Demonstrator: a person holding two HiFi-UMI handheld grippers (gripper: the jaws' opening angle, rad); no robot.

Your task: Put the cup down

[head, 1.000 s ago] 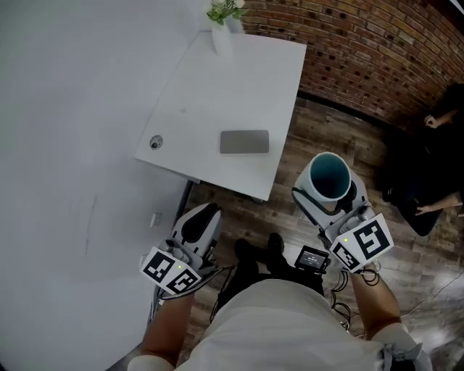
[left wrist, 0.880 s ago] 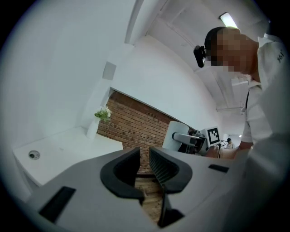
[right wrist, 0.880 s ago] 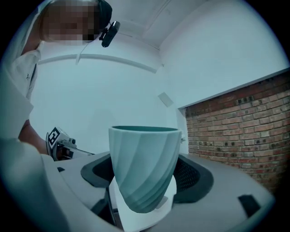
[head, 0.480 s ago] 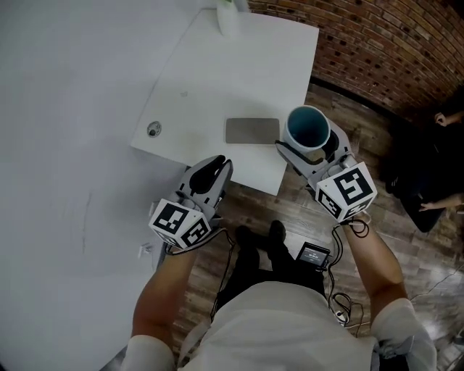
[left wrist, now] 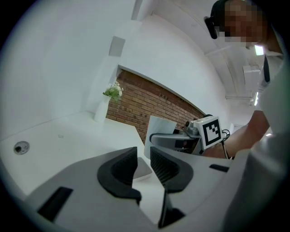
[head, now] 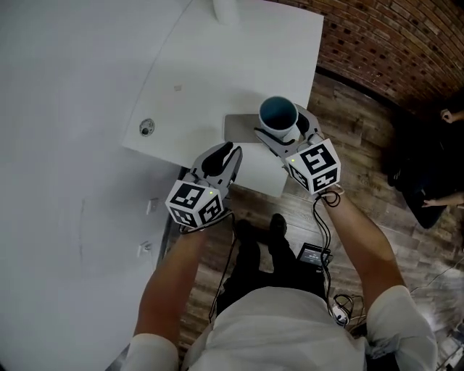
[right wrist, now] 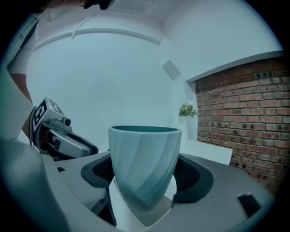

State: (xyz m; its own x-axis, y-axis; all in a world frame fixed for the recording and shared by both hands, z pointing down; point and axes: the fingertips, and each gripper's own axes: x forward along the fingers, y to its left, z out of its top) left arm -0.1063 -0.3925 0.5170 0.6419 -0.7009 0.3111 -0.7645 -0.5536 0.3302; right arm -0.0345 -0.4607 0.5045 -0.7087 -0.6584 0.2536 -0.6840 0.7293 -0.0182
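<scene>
**A:** So, where's the cup [head: 278,114]?

**B:** In the right claw [head: 284,132]. The jaws are wide, one on each side of the cup wall, with the pads pressing on it. The cup is upright, mouth up, and I see nothing inside.

**A:** Is it down on the surface [head: 217,72] yet?

**B:** Can't tell contact. The head view puts it at the near right corner, just inside the near edge. It overlaps the right end of a grey flat slab [head: 239,130]. The right claw view shows neither a gap nor a touch under the base.

**A:** Left claw [left wrist: 144,164]?

**B:** The jaws are all but together, with a slim gap and nothing between them. It sits at the near edge, left of the cup and clear of it. Not involved, I'd say.

**A:** Status?

**B:** The carry looks done, since the cup is at the surface. What's left is to seat the base, open the jaws and back out. I'd call it late but unfinished, as the grip isn't released.

**A:** Risks?

**B:** If it lands half on the slab and half off, it could tip. It's also close to the near edge. The vase [head: 225,9] at the far edge and the round fitting [head: 147,128] near the left edge are both well apart from it, so no issue there.
</scene>
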